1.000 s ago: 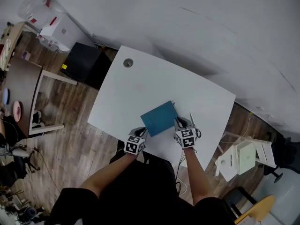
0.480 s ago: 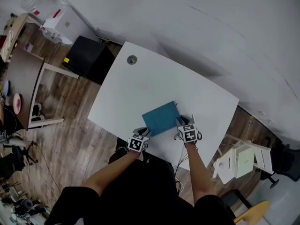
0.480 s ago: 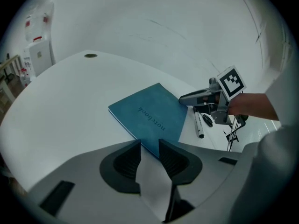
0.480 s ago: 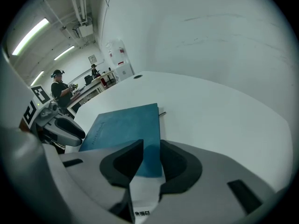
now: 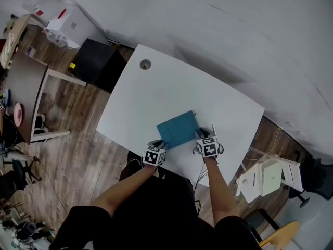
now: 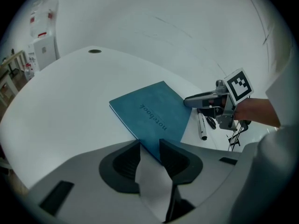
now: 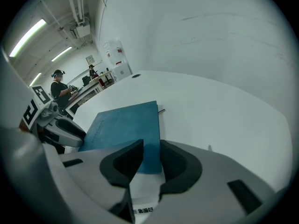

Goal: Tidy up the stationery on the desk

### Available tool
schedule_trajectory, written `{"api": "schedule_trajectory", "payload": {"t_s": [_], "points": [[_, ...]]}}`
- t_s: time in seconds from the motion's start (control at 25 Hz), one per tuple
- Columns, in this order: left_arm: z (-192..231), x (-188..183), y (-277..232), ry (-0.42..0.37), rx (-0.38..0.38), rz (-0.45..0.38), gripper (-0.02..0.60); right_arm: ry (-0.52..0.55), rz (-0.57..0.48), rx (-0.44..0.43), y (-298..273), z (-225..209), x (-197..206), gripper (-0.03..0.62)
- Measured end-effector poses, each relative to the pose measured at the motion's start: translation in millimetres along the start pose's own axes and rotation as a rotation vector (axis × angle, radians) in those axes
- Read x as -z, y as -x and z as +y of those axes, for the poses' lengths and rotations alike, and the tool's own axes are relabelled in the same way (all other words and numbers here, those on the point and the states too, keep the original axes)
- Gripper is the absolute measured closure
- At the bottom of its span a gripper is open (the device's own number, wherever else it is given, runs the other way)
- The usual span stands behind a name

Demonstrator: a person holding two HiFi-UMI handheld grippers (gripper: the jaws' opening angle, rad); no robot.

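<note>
**Both sets of jaws stand apart**

Over on the left, a black box-shaped cabinet [image 5: 93, 69] sits on the wood-plank floor [image 5: 78, 150] near the white desk [image 5: 156, 95]. A small round grey cable hole [image 5: 145, 64] marks the desk's far left corner.

Near the front edge, the left gripper [image 5: 159, 146] points steeply down at the near left corner of the teal-covered rectangular notebook [image 5: 178, 129]. Its jaws have just been opening and now stand with a clear gap. The notebook's corner lies in that gap, yet neither pad presses on it.

The notebook lies flat on the desktop, cover up, with the word "notebook" printed on it. It sits between the two grippers, near the desk's front edge. At its far right corner a thin dark tip [image 7: 161, 110] shows just past the cover's edge.

The right gripper [image 5: 198, 136] is at the near right corner, also tilted down. Its jaws are likewise parted, with the blue corner between them and no grip on it.

Just beside that gripper, further right, a white marker pen [image 6: 202, 125] with a dark end lies on the desk. Next to it is a small black object [image 6: 210, 122] that I cannot make out. Off the desk's right end, white shelving [image 5: 270, 176] stands on the floor.
</note>
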State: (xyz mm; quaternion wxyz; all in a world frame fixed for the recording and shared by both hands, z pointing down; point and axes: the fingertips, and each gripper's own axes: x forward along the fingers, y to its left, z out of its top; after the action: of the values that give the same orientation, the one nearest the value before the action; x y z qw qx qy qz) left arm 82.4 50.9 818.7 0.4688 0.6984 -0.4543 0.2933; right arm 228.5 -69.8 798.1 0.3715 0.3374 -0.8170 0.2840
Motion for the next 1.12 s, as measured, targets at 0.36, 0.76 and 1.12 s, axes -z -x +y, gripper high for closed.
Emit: {"api": "schedule_trajectory", "payload": {"t_s": [0.36,0.76,1.12], "points": [[7,1,4,-0.02,0.051,0.026,0.445,-0.057,0.011,0.046,3,8,7,0.491],[53,-14,25,-0.07,0.101,0.043,0.417,-0.164,0.037,0.106,-6,52,12,0.49],[108,-42,43,-0.12,0.138,0.036,0.402,-0.302,0.034,0.183,-27,101,5,0.491]]}}
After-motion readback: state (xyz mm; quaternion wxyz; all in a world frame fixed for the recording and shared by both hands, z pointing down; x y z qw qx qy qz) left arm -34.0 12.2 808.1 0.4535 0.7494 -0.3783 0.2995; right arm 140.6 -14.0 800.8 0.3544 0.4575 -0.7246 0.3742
